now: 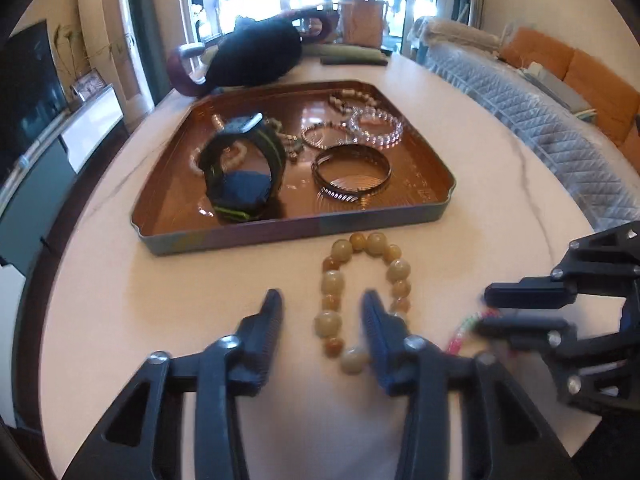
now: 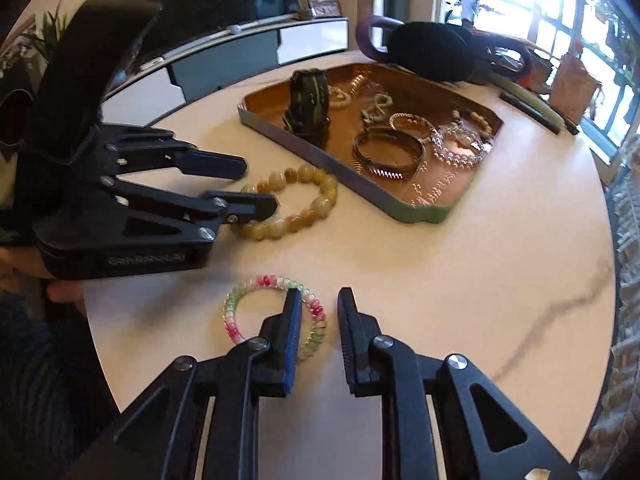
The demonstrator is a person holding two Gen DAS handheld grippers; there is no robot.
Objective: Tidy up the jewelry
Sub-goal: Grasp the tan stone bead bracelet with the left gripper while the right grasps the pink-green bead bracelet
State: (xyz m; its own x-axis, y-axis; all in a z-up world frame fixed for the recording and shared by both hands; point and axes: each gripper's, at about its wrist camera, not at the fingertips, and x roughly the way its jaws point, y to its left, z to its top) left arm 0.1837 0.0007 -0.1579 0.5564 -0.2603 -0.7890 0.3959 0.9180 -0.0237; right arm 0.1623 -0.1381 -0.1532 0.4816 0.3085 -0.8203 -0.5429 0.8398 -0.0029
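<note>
A yellow jade bead bracelet [image 1: 360, 292] [image 2: 296, 200] lies on the white table just in front of the brown tray [image 1: 280, 232] [image 2: 320, 156]. My left gripper [image 1: 322, 304] [image 2: 260, 187] straddles the bracelet's left strand, one finger inside the loop and one outside, with a gap showing. A pink, green and clear bead bracelet [image 2: 240, 300] [image 1: 464, 332] lies near the table's front edge. My right gripper [image 2: 320, 300] [image 1: 484, 311] straddles its right side the same way, not pressing on it. Both stand open.
The tray holds a black-and-green watch [image 1: 244, 168], a metal bangle [image 1: 352, 172], a clear bead bracelet [image 1: 376, 128] and several other bracelets. A black bag [image 1: 256, 56] lies behind the tray. A quilted sofa [image 1: 540, 120] runs along the table's right side.
</note>
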